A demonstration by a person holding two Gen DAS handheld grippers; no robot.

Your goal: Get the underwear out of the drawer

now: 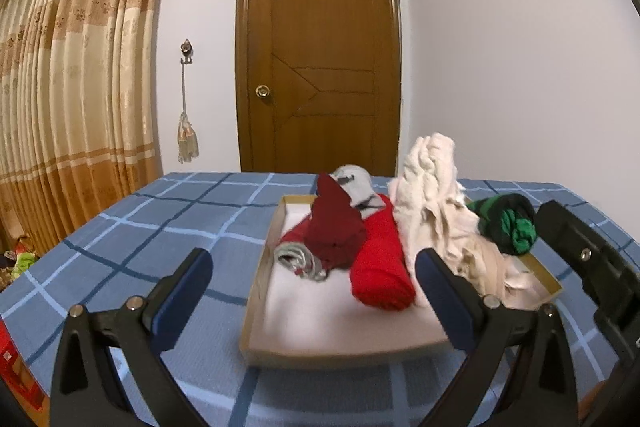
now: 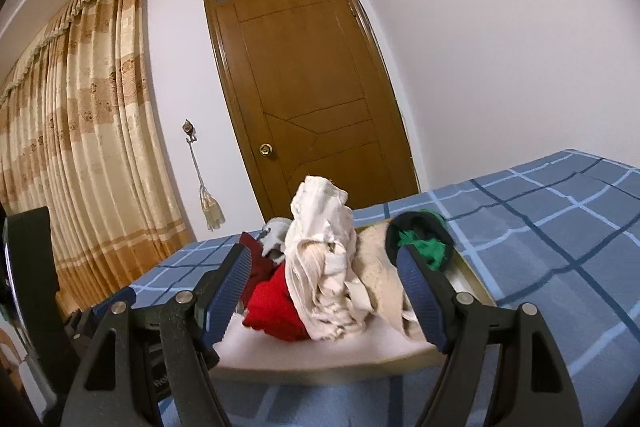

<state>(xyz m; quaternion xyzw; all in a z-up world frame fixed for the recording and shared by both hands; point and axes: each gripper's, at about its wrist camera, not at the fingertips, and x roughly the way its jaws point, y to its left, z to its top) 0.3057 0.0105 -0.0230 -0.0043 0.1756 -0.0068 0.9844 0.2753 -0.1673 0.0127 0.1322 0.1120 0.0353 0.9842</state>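
Note:
A shallow cardboard drawer tray [image 1: 256,291] lies on a blue checked bedspread [image 1: 168,219]. It holds rolled underwear: a bright red roll [image 1: 380,267], a dark maroon piece [image 1: 336,227], a small grey roll [image 1: 298,261], a tall cream-white heap [image 1: 432,195] and a green-and-black roll [image 1: 510,227]. My left gripper [image 1: 314,267] is open just short of the tray's near edge, nothing between its fingers. My right gripper [image 2: 322,269] is open too, at the tray's near edge [image 2: 320,363]; past it stand the cream heap [image 2: 324,251], red roll [image 2: 276,303] and green roll [image 2: 424,243].
A wooden door [image 1: 320,59] and a white wall stand behind the bed. Long beige curtains [image 1: 72,87] hang at the left with a tassel tie-back [image 1: 188,143] on a hook. The right gripper's black body [image 1: 592,267] shows at the right of the left wrist view.

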